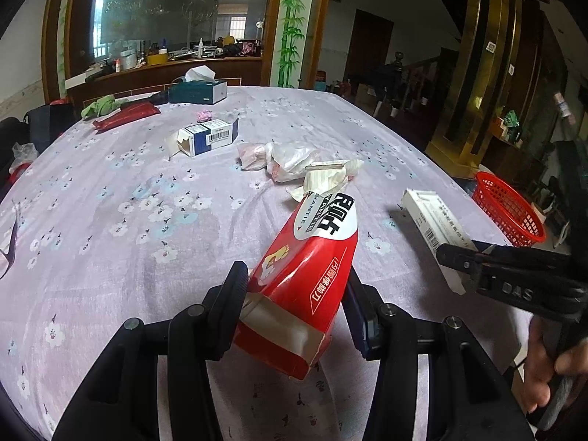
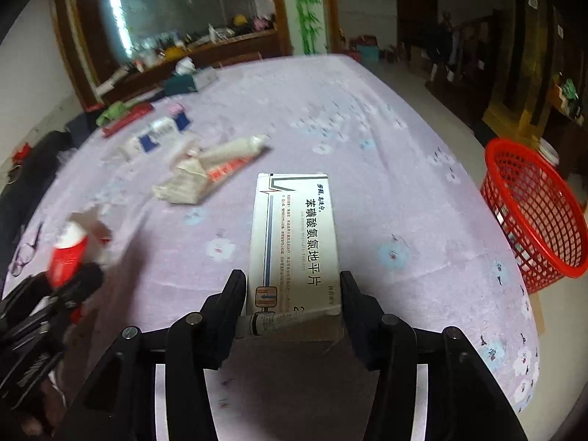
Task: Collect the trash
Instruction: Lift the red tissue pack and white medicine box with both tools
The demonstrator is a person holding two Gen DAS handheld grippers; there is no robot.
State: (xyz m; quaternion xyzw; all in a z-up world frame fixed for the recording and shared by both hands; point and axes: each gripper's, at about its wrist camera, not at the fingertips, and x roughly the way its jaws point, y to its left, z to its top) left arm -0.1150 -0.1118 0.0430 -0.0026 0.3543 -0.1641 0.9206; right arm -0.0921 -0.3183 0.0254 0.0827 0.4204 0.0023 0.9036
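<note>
Nearest, the left gripper (image 1: 294,286) clamps a red carton (image 1: 305,279) and the right gripper (image 2: 292,286) a white box (image 2: 294,242), neither binned; wrappers (image 1: 294,160) and a blue box (image 1: 205,137) wait beyond, basket (image 2: 533,213) at two o'clock.

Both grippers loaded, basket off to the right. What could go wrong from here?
1. The red mesh basket sits past the table edge, low; a release from over the table may miss it.
2. The left gripper pinches the crumpled red cardboard box only near its open end, so the box may slip or swing.
3. The right gripper holds the white medicine box by its near end; a fast swing might tip it out.
</note>
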